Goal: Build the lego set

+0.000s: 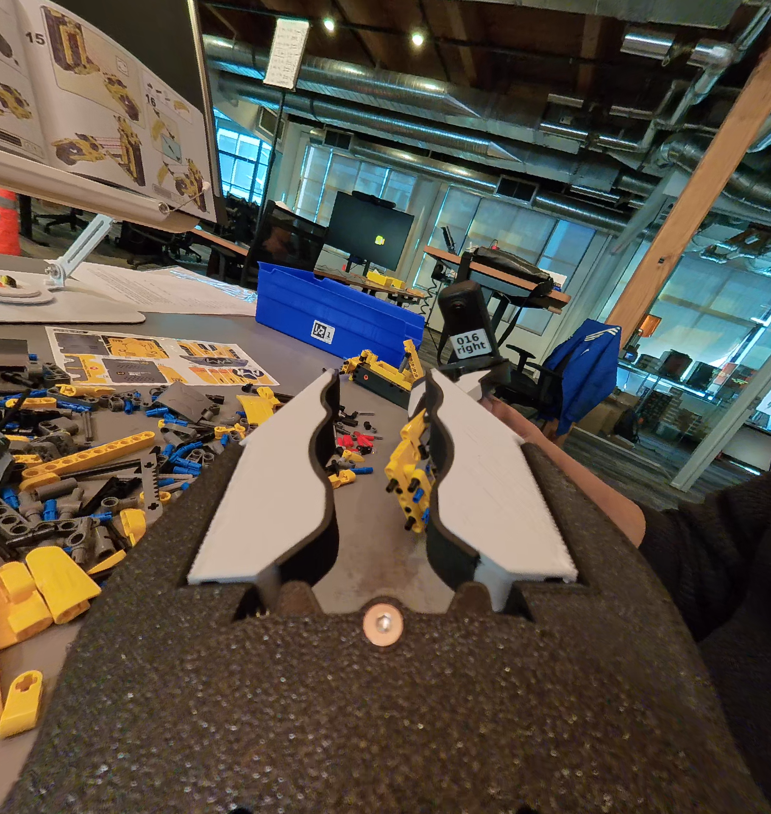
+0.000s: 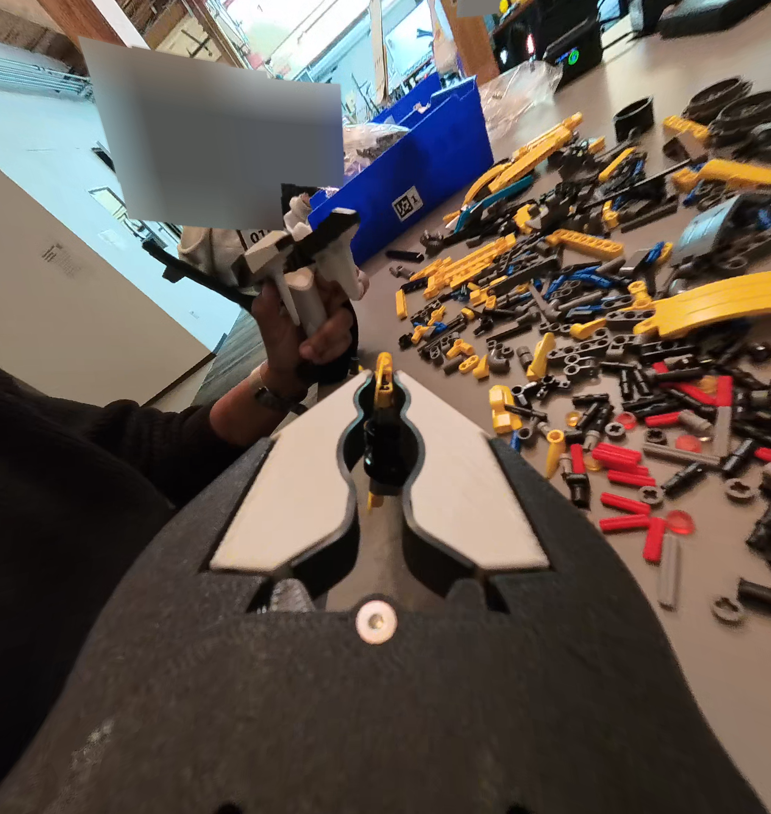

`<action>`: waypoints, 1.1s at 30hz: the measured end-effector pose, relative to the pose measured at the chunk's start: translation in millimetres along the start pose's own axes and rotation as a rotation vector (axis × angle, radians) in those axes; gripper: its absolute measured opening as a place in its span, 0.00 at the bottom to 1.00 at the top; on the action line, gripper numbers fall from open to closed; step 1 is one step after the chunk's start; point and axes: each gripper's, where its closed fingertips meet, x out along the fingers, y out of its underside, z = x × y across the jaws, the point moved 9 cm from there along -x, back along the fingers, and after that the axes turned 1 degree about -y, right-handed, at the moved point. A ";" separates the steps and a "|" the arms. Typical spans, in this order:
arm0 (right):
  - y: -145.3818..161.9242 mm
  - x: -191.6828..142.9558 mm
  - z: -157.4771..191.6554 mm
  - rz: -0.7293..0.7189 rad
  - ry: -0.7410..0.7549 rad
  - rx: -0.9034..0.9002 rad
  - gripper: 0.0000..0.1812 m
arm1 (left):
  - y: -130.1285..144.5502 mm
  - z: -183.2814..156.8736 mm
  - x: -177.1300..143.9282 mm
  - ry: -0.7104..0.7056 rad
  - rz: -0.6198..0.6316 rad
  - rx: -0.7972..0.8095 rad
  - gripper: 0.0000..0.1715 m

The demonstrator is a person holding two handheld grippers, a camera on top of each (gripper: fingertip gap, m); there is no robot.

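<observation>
My left gripper [image 1: 381, 379] is open, with a wide gap between its fingers. A small yellow assembly [image 1: 407, 475] with black and blue pins stands in that gap, against the inner side of its right finger and apart from the left one. My right gripper [image 2: 383, 374] is shut on this yellow and black assembly [image 2: 381, 423], which runs along its narrow slot. Its camera body [image 1: 463, 308] faces me just beyond in the left wrist view. A hand [image 2: 295, 334] holds the left gripper's handle [image 2: 304, 273] up at the left of the right wrist view.
Loose yellow, black, blue and grey parts [image 1: 88, 462] [image 2: 595, 308] cover the dark table, with red pins [image 2: 625, 462] near the right gripper. A blue bin [image 1: 330, 317] [image 2: 418, 167] stands behind. An open instruction booklet [image 1: 88, 97] sits on a stand; a sticker sheet [image 1: 154, 357] and a partly built model [image 1: 383, 372] lie nearby. Some 11 cm of space lies between my two pairs of fingers.
</observation>
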 end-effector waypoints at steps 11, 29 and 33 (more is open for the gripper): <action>-8.0 -14.2 29.8 -0.190 -0.054 -0.274 0.03 | 12.5 -22.4 19.5 0.202 0.081 -0.061 0.24; -8.4 -20.5 38.8 -0.278 -0.162 -0.278 0.03 | 35.7 -40.0 48.0 0.425 0.233 -0.316 0.26; -8.2 -19.7 38.6 -0.276 -0.166 -0.275 0.03 | 35.6 -37.9 47.6 0.419 0.221 -0.334 0.25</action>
